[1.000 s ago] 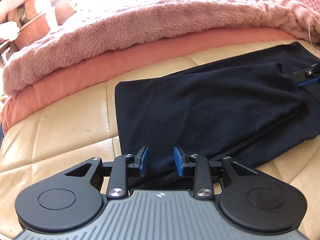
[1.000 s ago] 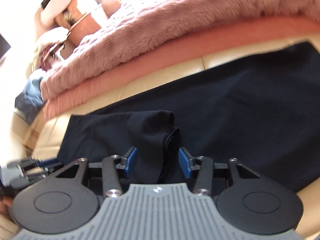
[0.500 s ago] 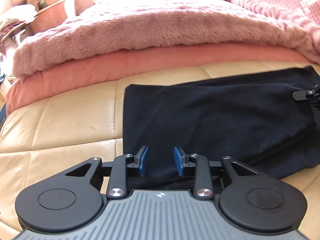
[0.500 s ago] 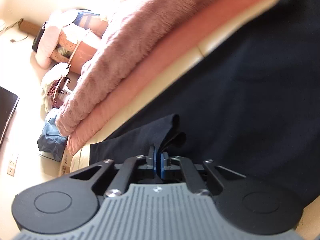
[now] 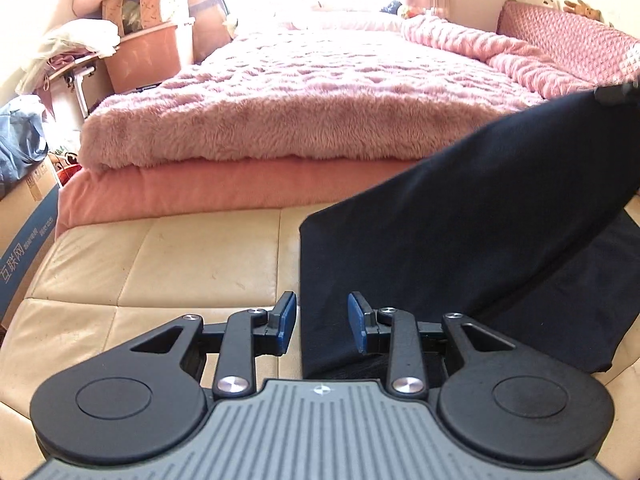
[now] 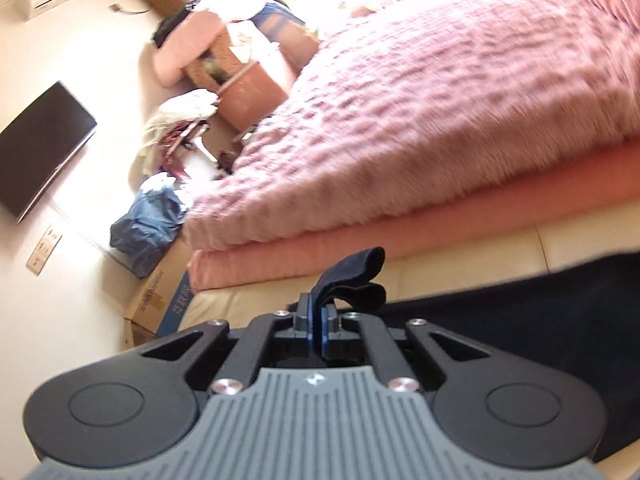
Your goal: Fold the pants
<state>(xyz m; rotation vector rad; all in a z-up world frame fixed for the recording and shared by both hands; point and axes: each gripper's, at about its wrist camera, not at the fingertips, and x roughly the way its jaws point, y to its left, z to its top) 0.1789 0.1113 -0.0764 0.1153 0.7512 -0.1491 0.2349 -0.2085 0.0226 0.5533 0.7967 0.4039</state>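
Dark navy pants (image 5: 460, 232) lie on a cream leather bench (image 5: 180, 264). My left gripper (image 5: 322, 324) hovers low over their near left edge. Its blue pads stand apart and the fabric's edge runs between them without being pressed. My right gripper (image 6: 318, 312) is shut on a bunched fold of the pants (image 6: 352, 276), and the rest of the dark cloth (image 6: 520, 312) hangs below to its right. In the left wrist view the right gripper (image 5: 616, 94) shows at the upper right edge, holding one end of the pants up so the cloth slopes down to the bench.
A fluffy pink blanket (image 5: 300, 112) on a salmon mattress (image 5: 200, 196) borders the bench's far side. A cardboard box (image 5: 24, 232) stands at the left end. A blue bag (image 6: 148, 220), piled laundry and a wall screen (image 6: 40, 140) lie beyond.
The right gripper closed on the fold of pants and rose, pulling that end up off the bench. The left gripper lifted a little and stayed equally wide.
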